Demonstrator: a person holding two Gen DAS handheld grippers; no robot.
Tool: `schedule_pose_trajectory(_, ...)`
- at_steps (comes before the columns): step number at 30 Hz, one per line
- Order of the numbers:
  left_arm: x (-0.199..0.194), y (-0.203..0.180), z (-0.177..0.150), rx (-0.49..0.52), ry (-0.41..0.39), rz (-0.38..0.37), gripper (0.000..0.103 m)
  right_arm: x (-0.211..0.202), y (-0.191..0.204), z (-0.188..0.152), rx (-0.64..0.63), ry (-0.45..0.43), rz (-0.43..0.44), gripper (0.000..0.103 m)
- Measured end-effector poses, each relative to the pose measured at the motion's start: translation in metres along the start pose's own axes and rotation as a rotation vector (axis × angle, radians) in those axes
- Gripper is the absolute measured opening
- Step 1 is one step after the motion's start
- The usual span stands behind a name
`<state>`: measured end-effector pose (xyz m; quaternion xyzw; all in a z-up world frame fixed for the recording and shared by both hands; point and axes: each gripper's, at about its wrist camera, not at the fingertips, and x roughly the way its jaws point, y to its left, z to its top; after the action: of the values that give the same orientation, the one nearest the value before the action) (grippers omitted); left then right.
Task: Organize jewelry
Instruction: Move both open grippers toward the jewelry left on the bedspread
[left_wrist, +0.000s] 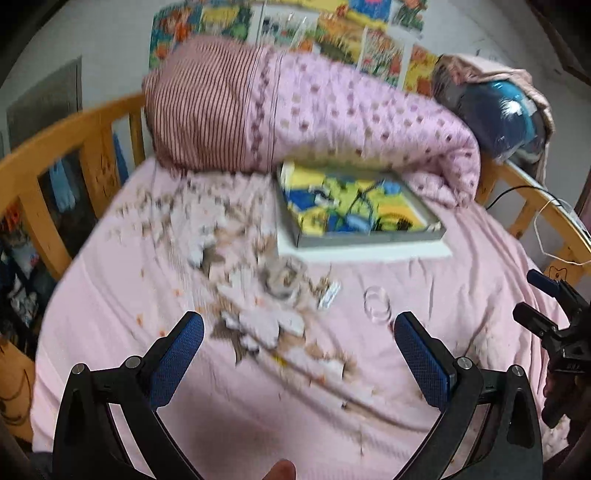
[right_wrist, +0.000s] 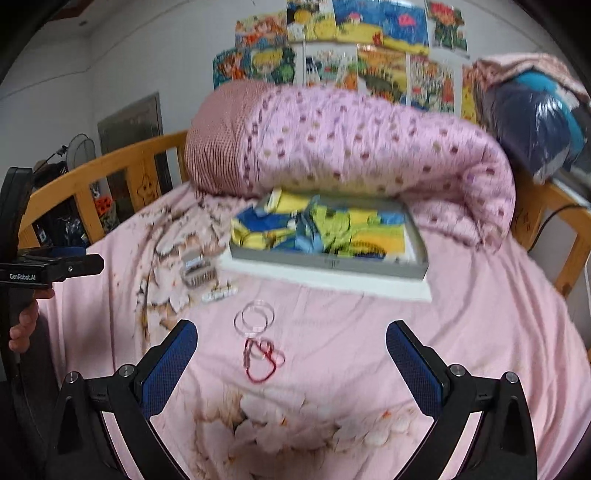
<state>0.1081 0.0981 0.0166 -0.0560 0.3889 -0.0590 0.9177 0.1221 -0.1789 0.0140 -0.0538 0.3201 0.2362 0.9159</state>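
On the pink bedsheet (right_wrist: 351, 354) lie clear ring bangles (right_wrist: 254, 317), a red cord bracelet (right_wrist: 263, 360) just in front of them, a small silver hair clip (right_wrist: 197, 271) and a white beaded piece (right_wrist: 218, 294). My right gripper (right_wrist: 291, 356) is open, hovering over the sheet with the red bracelet between its fingers' line, untouched. My left gripper (left_wrist: 299, 349) is open above the flower print; the clear bangles (left_wrist: 376, 303), a silvery piece (left_wrist: 330, 295) and a blurred cluster (left_wrist: 282, 282) lie just beyond its tips. The right gripper's body (left_wrist: 554, 325) shows at the left wrist view's right edge.
A grey-framed colourful tray (right_wrist: 328, 264) on a white board sits mid-bed, against a rolled pink quilt (right_wrist: 351, 147). Wooden bed rails (left_wrist: 55, 147) ring the mattress. A plastic-wrapped bundle (right_wrist: 535, 122) rests at the far right. The left gripper's handle and a hand (right_wrist: 22, 328) are at left.
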Motion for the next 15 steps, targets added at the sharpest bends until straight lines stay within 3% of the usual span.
schedule_pose_trajectory(8,0.025,0.006,-0.014,-0.017,0.139,0.027,0.101,0.027,-0.001,-0.019,0.049,0.106,0.021,0.103)
schedule_pose_trajectory(15,0.043,0.006,-0.02,-0.008,0.201,0.028,0.101,0.052,0.003,-0.032,0.069,0.19,0.06,0.103)
